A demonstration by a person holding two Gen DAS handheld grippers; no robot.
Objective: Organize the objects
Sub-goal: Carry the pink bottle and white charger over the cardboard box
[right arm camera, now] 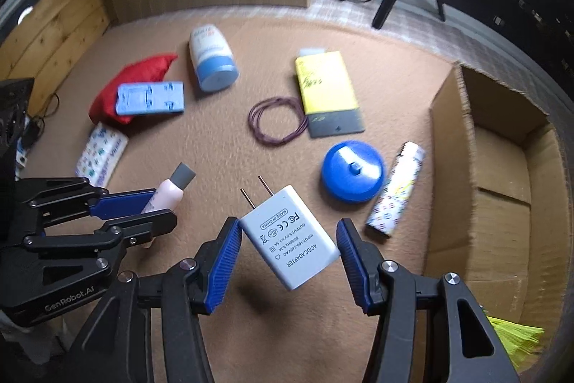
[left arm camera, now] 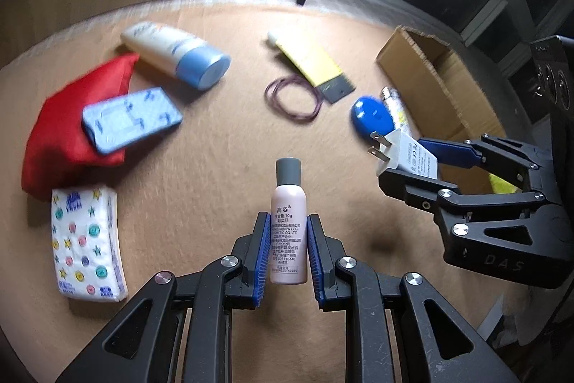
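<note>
While the left gripper (left arm camera: 288, 252) clamps a small pink bottle (left arm camera: 289, 232) above the brown mat (left arm camera: 222, 160), the right gripper (right arm camera: 288, 252) clamps a white AC adapter (right arm camera: 290, 236) near the mat's right edge, beside the open cardboard box (right arm camera: 502, 174).

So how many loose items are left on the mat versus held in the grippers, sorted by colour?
Blue: 3 (cream tube cap, phone case, round lid)
Red: 1 (pouch)
Yellow: 1 (card pack)
Purple: 1 (cord loop)
White patterned: 2 (tissue pack, lighter)
Held: 2 (pink bottle, white adapter)
Total: 10
</note>
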